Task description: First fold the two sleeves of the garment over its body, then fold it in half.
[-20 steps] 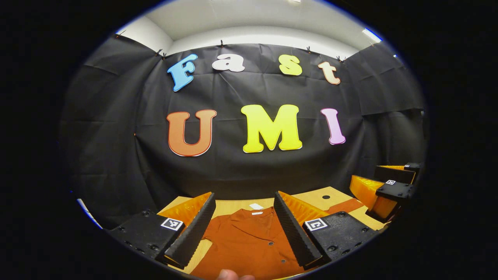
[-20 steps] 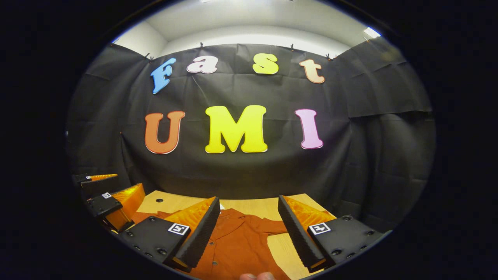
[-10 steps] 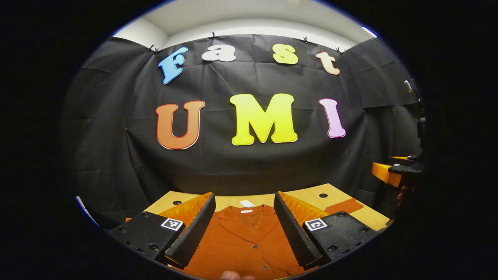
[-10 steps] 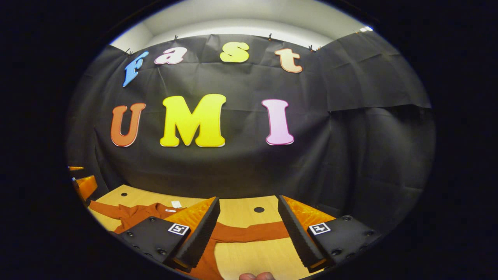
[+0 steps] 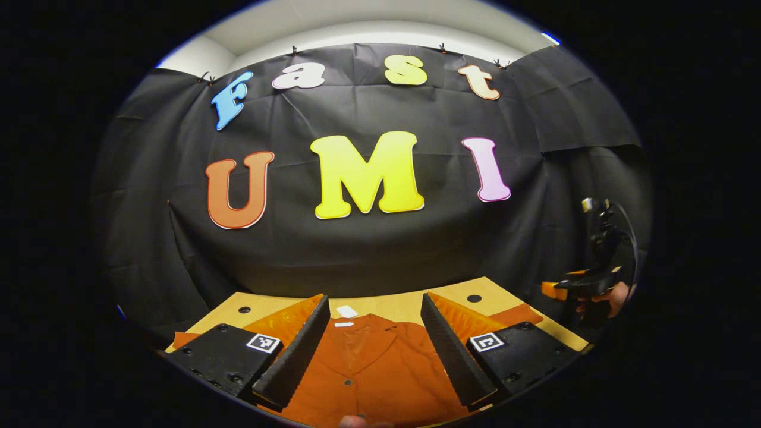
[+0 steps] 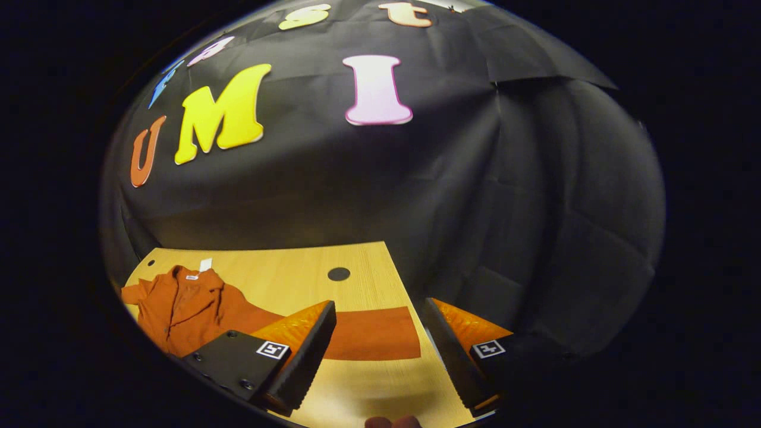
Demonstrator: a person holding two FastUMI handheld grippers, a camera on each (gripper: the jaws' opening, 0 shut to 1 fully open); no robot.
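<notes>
Right gripper view: a wooden table (image 6: 357, 261) carries a rust-orange button-front shirt (image 6: 178, 309), laid flat with collar toward the booth wall. Its right sleeve (image 6: 368, 342) stretches straight out across the tabletop, the cuff end lying between the fingers of the right gripper (image 6: 380, 351), whose jaws stand spread with nothing held. The step in hand appears to be the first sleeve fold. To do it well, the right gripper should likely descend on the cuff, pinch a single layer of cloth near its end, lift just clear of the table, and carry it across the shirt body so the fold falls at the shoulder seam without dragging the body sideways.

Left gripper view: the left gripper (image 5: 374, 351) hangs over the shirt's collar and button placket (image 5: 351, 368), jaws likewise spread and empty; it could steady the body while the sleeve travels. The other gripper (image 5: 585, 282), with the hand holding it, shows at far right beyond the sleeve end.

Surroundings: the black cloth wall (image 6: 475, 178) stands close behind the table's far edge. A dark round hole (image 6: 339, 274) in the tabletop lies near the sleeve, and a small white tag (image 6: 206, 264) rests just beyond the collar. Nothing lies across the sleeve's path.
</notes>
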